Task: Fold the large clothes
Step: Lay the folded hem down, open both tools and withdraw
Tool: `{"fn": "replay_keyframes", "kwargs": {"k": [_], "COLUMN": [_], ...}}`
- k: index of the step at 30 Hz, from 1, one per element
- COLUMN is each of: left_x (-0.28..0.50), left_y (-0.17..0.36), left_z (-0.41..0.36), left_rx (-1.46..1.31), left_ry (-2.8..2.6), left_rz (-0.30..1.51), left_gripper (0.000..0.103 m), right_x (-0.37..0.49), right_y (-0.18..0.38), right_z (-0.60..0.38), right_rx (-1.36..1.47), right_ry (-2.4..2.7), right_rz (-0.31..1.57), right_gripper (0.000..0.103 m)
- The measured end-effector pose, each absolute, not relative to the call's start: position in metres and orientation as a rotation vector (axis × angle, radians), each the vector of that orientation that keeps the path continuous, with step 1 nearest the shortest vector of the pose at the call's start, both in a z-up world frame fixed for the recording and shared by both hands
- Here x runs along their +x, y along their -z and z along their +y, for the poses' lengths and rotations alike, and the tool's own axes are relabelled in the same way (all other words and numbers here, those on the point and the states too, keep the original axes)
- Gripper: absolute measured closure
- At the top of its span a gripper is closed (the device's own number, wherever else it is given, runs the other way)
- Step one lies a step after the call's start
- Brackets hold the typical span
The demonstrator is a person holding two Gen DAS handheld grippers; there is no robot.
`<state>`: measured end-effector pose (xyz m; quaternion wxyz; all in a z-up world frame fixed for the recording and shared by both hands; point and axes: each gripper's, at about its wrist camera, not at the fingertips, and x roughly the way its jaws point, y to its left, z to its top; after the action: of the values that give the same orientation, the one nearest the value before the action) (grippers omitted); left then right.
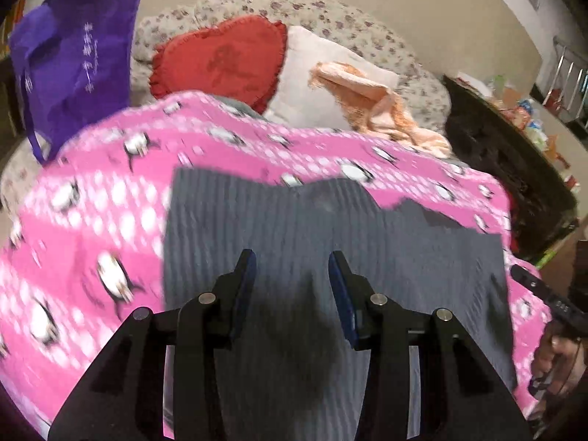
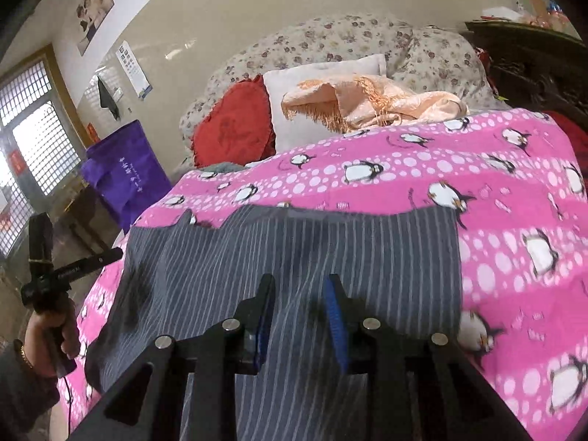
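1. Two grippers hang with jaws apart over a grey pinstriped garment [image 2: 294, 250] spread flat on the pink penguin-print bedcover [image 2: 514, 198]; we see nothing held by the left gripper [image 1: 292, 262] or the right gripper [image 2: 301, 286].
2. We judge the folding to be at an early stage: the garment lies at the centre of both views, its far edge toward 12 o'clock, and no grip has been taken yet.
3. The next move, in our view, calls for each gripper to drop to an edge or corner and pinch a single layer without catching the bedcover.
4. At 9 o'clock in the right wrist view, a purple tote bag [image 2: 125, 169] carries white lettering too small for us to read; we cannot make out the print on the left gripper's handle [image 2: 70, 270] either.
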<state>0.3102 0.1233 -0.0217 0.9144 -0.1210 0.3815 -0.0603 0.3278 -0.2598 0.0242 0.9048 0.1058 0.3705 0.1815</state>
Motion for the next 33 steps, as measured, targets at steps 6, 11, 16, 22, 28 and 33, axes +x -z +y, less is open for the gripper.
{"fn": "replay_keyframes", "kwargs": {"k": [6,11,16,22,28,33], "left_x": [0.309,0.303,0.294,0.287,0.204,0.182], "left_y": [0.066,0.085,0.096,0.076,0.048,0.098], "left_z": [0.112,0.116,0.119,0.125,0.104,0.088], "left_rx": [-0.155,-0.124,-0.149,-0.178,-0.191,-0.161], "left_ry": [0.069,0.096,0.104,0.116,0.168,0.187], "left_rz": [0.847,0.783,0.737,0.827,0.779,0.898], "left_gripper": [0.063,0.063,0.063,0.062,0.06,0.061], "right_x": [0.325,0.34,0.33,0.319,0.231,0.196], "right_y": [0.004,0.053,0.064,0.033,-0.004,0.059], "right_z": [-0.245,-0.251,-0.25,-0.244,-0.238,-0.249], "right_rx": [0.233,0.262,0.23,0.174,0.098,0.089], "right_ry": [-0.382,-0.347,-0.364,-0.348,-0.399,-0.336], "right_rz": [0.851,0.897,0.814,0.902,0.863,1.001], "right_gripper": [0.077,0.077,0.076,0.075,0.066,0.066]}}
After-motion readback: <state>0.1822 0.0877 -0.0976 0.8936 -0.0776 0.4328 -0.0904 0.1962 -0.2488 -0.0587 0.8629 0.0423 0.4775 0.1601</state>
